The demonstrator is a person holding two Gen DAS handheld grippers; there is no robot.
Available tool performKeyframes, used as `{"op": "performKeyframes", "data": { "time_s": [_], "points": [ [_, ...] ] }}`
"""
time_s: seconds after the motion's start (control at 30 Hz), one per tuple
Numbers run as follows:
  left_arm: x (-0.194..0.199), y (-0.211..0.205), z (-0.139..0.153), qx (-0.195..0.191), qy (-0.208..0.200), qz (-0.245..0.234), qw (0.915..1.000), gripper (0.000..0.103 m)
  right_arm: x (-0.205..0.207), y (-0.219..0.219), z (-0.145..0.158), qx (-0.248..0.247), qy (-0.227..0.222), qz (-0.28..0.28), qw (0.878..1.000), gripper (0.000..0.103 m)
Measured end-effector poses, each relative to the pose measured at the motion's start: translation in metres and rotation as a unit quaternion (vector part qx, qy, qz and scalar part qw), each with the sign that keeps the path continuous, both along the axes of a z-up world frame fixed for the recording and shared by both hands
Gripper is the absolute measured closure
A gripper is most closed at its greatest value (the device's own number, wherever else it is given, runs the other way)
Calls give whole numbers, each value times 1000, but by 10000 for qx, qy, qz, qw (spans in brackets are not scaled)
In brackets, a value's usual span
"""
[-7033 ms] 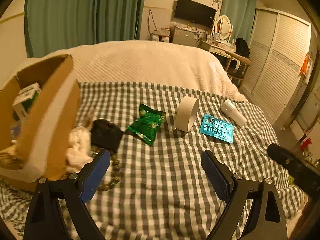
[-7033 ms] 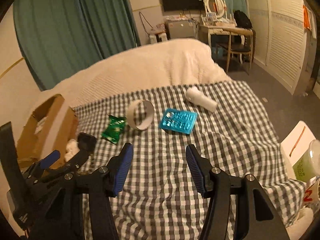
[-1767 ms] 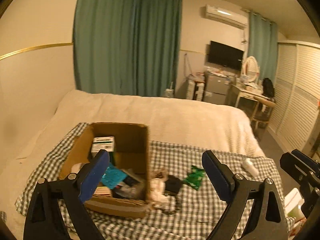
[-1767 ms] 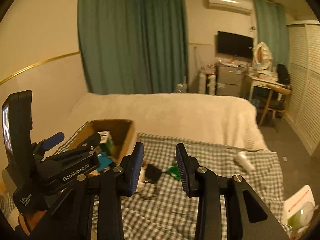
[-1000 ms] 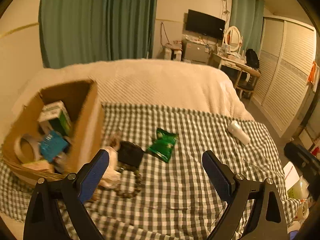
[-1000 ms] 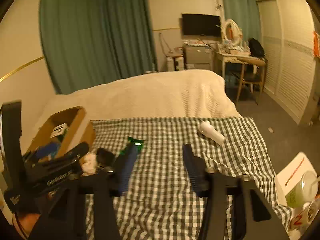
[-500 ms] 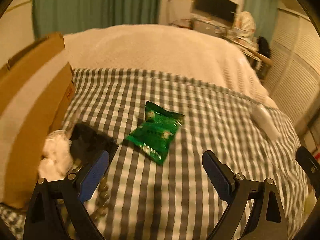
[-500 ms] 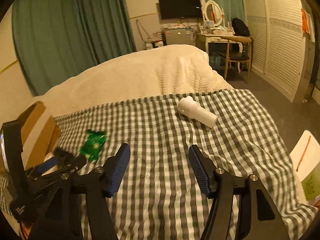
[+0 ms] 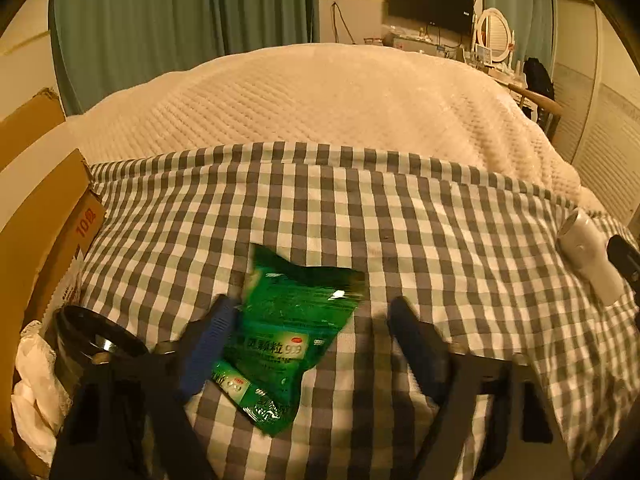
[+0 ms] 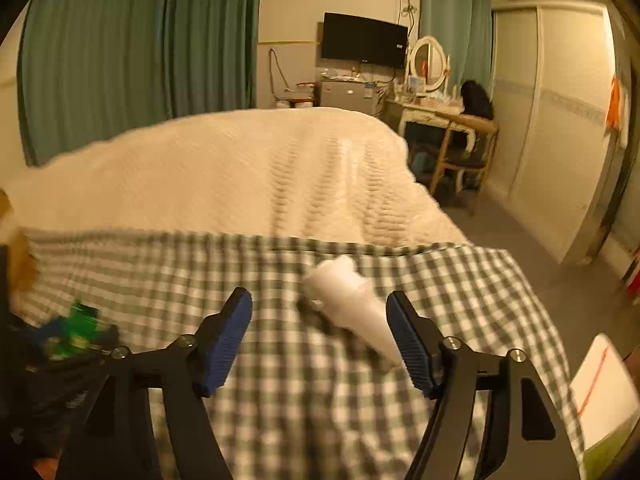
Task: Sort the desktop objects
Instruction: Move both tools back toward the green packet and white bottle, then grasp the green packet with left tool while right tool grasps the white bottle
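Note:
A green snack packet [image 9: 286, 336] lies flat on the grey checked cloth [image 9: 400, 216]. My left gripper [image 9: 310, 344] is open, low over the cloth, with the packet between its fingers. A white cylinder-shaped device [image 10: 354, 300] lies on the cloth on its side. My right gripper [image 10: 320, 338] is open, with the white device between its fingertips, nearer the right finger. The white device also shows at the right edge of the left wrist view [image 9: 586, 256]. The green packet shows blurred at the left of the right wrist view [image 10: 76, 328].
A cardboard box [image 9: 36, 216] stands at the left edge of the cloth. A black round object [image 9: 86, 340] and white lace fabric [image 9: 34, 384] lie beside it. A cream bedspread [image 9: 320, 96] lies beyond the cloth. A white box [image 10: 604, 392] sits off the bed at lower right.
Both grippers have dropped and moved forward. The left one now straddles the green packet. The right one now straddles the white device. Both stay open.

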State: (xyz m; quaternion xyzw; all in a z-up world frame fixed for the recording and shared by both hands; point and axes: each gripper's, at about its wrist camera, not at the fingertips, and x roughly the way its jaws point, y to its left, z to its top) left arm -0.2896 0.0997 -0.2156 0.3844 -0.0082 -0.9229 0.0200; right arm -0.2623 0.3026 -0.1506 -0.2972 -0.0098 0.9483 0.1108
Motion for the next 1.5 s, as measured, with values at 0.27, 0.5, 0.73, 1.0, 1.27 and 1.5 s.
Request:
{"op": "performKeyframes", "data": {
  "time_s": [0.27,0.5,0.73,1.0,1.27,1.5],
  "points": [
    [14,14,5,106,141,-456,9988,67,-19,19,-34,128,-195,-341,9991,28],
    [18,22,12,386,-1,-553,9977,67,-28,23,-42,122,-477,-264,9984,71],
    [27,30,23,266,97,-644,9975,67,-18,19,-45,-161,-854,103,9962,103],
    [3,54,20,927,22,-690,9933,67,5,25,-19,338,140,-325,9988,10],
    [-8,68,16,943,-4,-775,9925,67,-16,51,-56,-404,-510,-268,9975,21],
    [-1,46,30,573,11,-610,9965,67,-9,40,-56,-701,-815,193,9940,71]
  ]
}}
